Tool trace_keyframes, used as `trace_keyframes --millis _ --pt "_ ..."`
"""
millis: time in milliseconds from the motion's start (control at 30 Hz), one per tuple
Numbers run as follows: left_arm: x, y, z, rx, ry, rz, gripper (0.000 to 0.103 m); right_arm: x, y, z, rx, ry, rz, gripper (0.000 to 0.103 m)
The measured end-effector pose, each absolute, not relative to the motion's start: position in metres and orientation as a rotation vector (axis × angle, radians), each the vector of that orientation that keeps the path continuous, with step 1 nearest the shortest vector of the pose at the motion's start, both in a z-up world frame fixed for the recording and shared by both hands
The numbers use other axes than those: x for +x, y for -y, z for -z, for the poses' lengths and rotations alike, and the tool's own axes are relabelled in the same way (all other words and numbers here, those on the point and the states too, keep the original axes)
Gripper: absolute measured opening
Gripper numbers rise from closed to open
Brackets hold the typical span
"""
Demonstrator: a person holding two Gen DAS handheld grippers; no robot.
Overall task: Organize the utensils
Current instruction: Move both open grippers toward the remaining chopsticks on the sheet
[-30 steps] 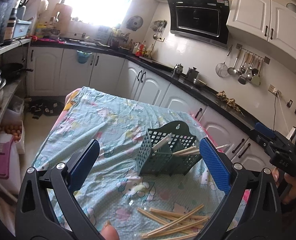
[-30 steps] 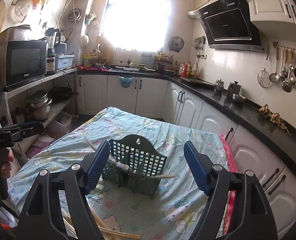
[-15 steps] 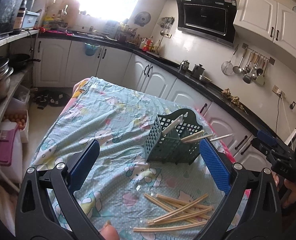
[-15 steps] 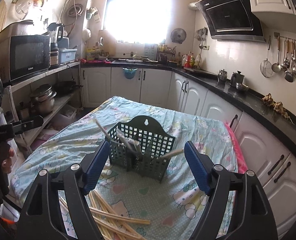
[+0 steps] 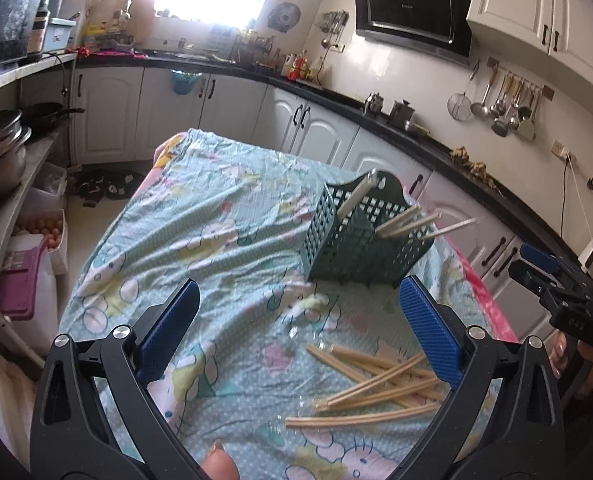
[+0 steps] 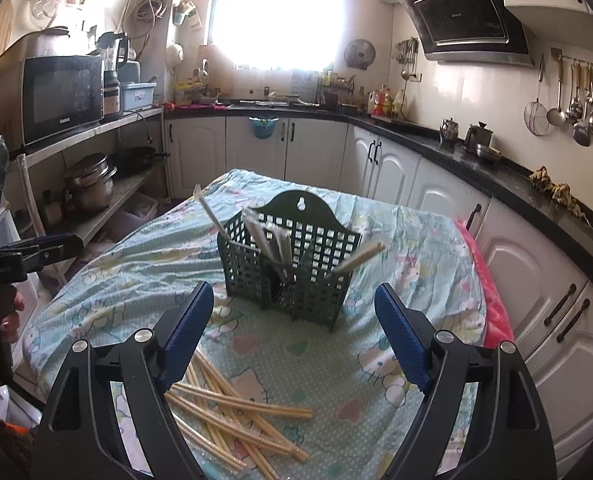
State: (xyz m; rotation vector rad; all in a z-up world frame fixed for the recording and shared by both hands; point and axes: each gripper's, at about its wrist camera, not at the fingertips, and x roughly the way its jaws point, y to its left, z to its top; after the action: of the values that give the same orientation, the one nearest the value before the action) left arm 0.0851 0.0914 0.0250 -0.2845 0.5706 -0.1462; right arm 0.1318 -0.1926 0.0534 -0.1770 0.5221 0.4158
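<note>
From your left wrist view, your left gripper [image 5: 298,326] has its jaws spread wide with nothing between them, hanging over the patterned cloth [image 5: 216,232]. The loose chopsticks [image 5: 372,384] lie in a crossed heap just below its right-hand pad; the green basket [image 5: 360,240] stands beyond, already holding a few sticks that lean far out over its rim. The risk here: the heap is tangled, so closing on it could catch several sticks at once or flick one off the near edge of the table. The microwave at upper left bears a brand too blurred to read.

From your right wrist view, your right gripper [image 6: 294,334] is empty and its jaws are opening – the heap of chopsticks [image 6: 232,412] sits under its left-hand pad, the basket [image 6: 292,264] straight ahead. The basket looks light, and a stick pushed in at a slant could tip it or lever out the leaning ones. The range hood's lettering is illegible.
</note>
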Motion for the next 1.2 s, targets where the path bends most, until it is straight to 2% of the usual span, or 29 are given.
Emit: trace_keyframes --millis 467,733,967,1033,1200 --pt "0.072 -0.09 0.013 -0.282 -0.708 0.161 0.092 0.121 0.149 -0.004 -0.344 -0.642 -0.562 0.079" --pt "0.066 -0.087 0.036 -0.284 -0.784 0.191 0.091 0.118 0.118 0.031 -0.491 -0.745 -0.675 0.057" --pt "0.06 -0.083 0.056 -0.366 -0.884 0.278 0.064 0.122 0.104 0.057 -0.598 -0.806 -0.734 0.045" --pt "0.058 -0.077 0.061 -0.376 -0.913 0.307 0.06 0.126 0.102 0.065 -0.624 -0.83 -0.736 0.041" --pt "0.057 -0.068 0.077 -0.435 -0.98 0.355 0.05 0.134 0.099 0.075 -0.65 -0.853 -0.752 0.039"
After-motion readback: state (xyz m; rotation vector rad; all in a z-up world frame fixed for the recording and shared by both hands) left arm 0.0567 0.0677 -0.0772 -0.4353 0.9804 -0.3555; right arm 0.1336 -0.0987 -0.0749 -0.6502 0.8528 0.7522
